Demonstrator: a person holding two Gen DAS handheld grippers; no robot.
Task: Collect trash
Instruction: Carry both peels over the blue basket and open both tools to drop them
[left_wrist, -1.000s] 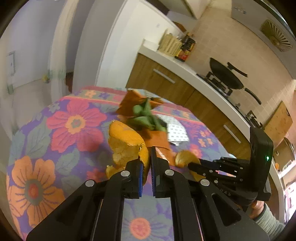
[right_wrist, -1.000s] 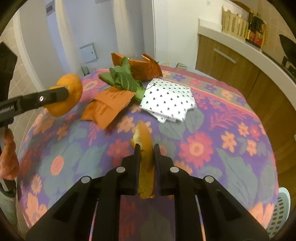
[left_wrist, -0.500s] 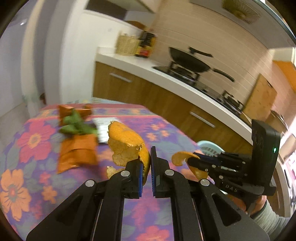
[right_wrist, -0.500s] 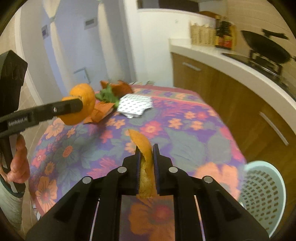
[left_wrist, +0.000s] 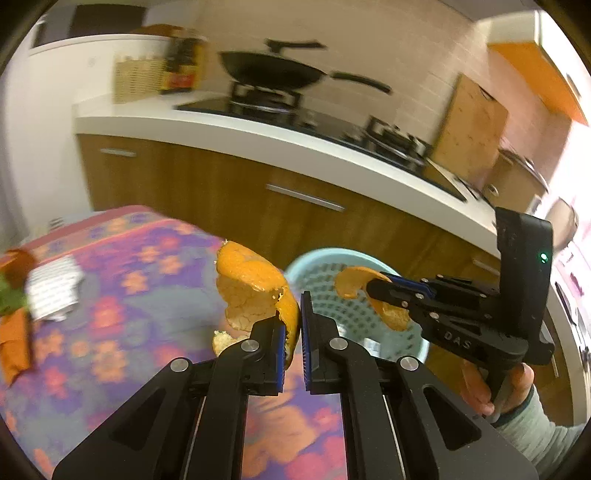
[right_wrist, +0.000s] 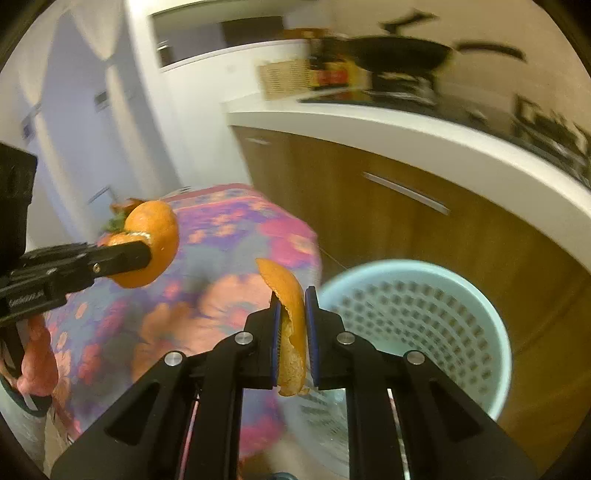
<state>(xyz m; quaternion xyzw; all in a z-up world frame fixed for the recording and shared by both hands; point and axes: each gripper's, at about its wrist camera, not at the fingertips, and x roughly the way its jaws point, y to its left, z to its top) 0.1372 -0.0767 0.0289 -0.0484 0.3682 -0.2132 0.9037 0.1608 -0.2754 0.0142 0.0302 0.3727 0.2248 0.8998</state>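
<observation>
My left gripper (left_wrist: 293, 317) is shut on a large cupped piece of orange peel (left_wrist: 251, 288), held in the air over the table's edge. My right gripper (right_wrist: 291, 306) is shut on a narrower curved strip of orange peel (right_wrist: 286, 291). A pale blue perforated waste basket (right_wrist: 424, 306) stands on the floor just beyond the table, to the right of the right gripper. In the left wrist view the right gripper (left_wrist: 373, 286) holds its strip (left_wrist: 354, 280) in front of the basket (left_wrist: 325, 258). In the right wrist view the left gripper (right_wrist: 146, 253) shows at the left with its peel (right_wrist: 155, 243).
The flowered tablecloth (left_wrist: 122, 314) still carries a dotted white paper (left_wrist: 53, 288), orange wrappers (left_wrist: 14, 339) and green leaves (left_wrist: 11, 299) at the far left. Wooden cabinets (left_wrist: 258, 199) under a white counter with a stove and a wok (left_wrist: 273, 72) stand close behind the basket.
Both grippers have swung together from over the table's middle towards its edge, each keeping its peel. The waste basket has come into view in front of them and the remaining litter has slid off to the left.
</observation>
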